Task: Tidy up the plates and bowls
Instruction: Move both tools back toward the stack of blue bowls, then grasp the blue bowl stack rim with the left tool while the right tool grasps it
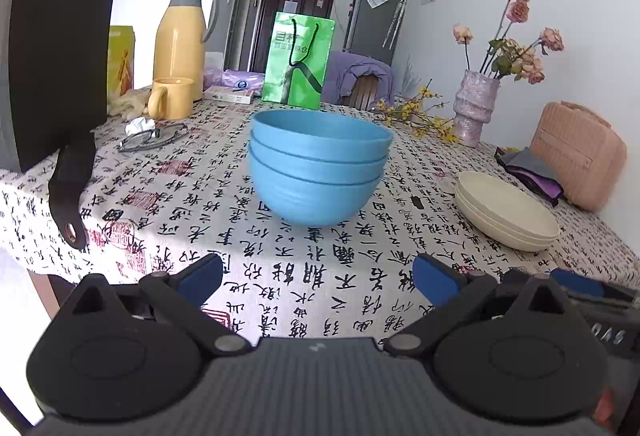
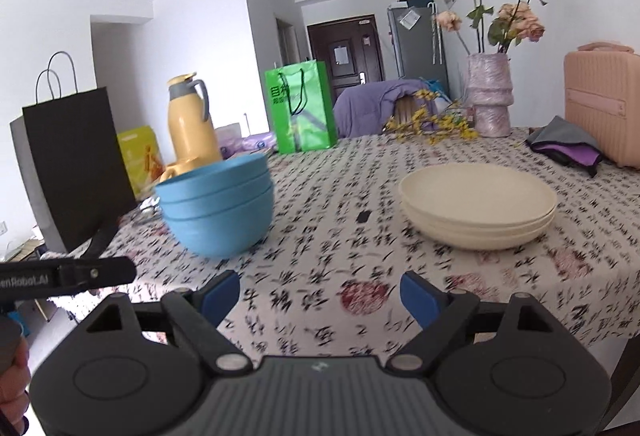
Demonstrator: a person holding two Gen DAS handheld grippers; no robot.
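With both the left gripper (image 1: 318, 276) and right gripper (image 2: 320, 294) spread apart and empty, the approach step appears current; the next move likely calls for aligning on the stack of three blue plastic bowls (image 1: 318, 172) or the stack of cream round plates (image 2: 478, 206).

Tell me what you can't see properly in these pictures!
- Inside the stacked blue plastic bowls: both views look from the side, the walls hide it.
- Yellow ceramic mug: right view, mostly behind the bowls.
- Tablecloth writing: right view, motion-blurred.
- Pink ribbed case: right view, cut off by the edge.
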